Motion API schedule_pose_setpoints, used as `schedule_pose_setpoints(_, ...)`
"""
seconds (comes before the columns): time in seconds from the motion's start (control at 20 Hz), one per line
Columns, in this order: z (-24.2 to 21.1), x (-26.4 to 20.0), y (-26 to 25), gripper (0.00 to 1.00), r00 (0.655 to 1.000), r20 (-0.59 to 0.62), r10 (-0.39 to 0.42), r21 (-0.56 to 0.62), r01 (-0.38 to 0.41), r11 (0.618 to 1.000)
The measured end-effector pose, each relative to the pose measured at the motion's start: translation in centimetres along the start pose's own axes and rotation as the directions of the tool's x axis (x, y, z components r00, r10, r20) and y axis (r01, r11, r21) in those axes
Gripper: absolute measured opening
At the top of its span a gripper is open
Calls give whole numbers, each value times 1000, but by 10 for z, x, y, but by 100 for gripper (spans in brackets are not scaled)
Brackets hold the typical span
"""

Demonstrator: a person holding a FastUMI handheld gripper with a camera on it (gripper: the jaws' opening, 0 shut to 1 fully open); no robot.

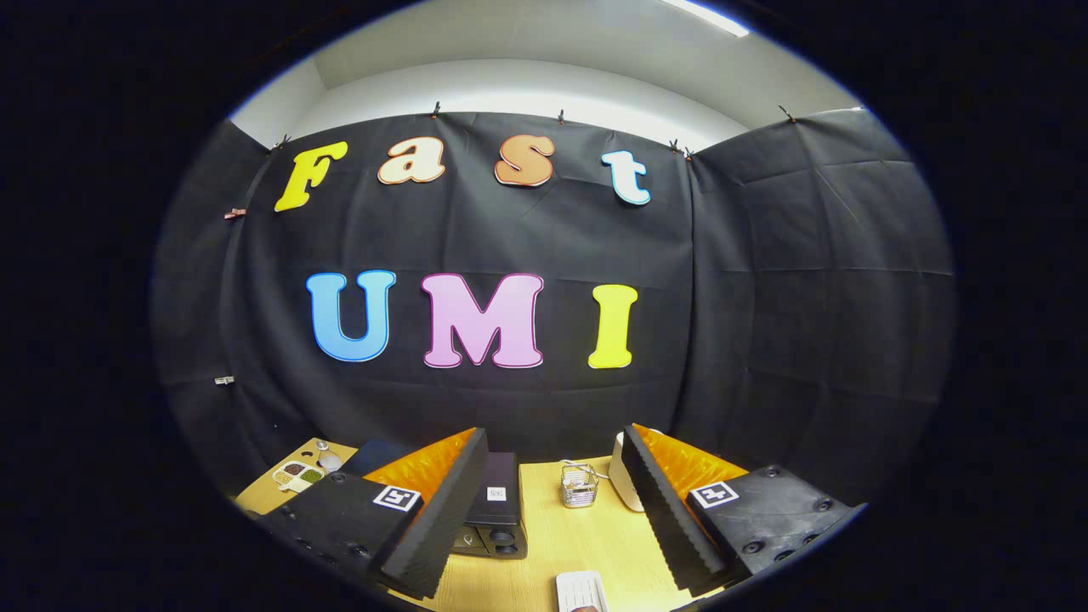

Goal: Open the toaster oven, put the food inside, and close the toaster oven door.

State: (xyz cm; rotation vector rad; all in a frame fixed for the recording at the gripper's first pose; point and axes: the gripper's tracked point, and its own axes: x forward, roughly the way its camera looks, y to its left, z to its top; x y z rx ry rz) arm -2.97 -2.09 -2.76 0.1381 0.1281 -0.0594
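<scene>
The hand-held gripper (552, 510) hangs wide open, empty. Low in the frame, behind its left finger, sits the black boxy toaster oven (495, 518) on the pale wooden counter (561, 544): likely heavy, rigid; grasp its door handle. A small wire basket (579, 486) stands just beside it.

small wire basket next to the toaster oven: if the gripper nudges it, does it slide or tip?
The wire basket looks like thin open mesh, so probably light; it would likely slide on the smooth wooden table. It stands taller than wide, so a high push might tip it. The gripper is open, well short of it.
</scene>
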Motion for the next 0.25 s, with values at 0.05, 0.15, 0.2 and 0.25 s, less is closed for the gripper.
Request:
schedule_pose_setpoints(0.05, 1, 0, 0, 99, 1000, 0, -1, 1, 1, 1000)
schedule_pose_setpoints(0.15, 2, 1, 0, 99, 1000, 2, -2, -7, 2, 1000)
schedule_pose_setpoints(0.2, 2, 1, 0, 99, 1000, 2, -4, -14, 4, 1000)
schedule_pose_setpoints(0.25, 2, 1, 1, 99, 1000, 2, -4, -18, 4, 1000)
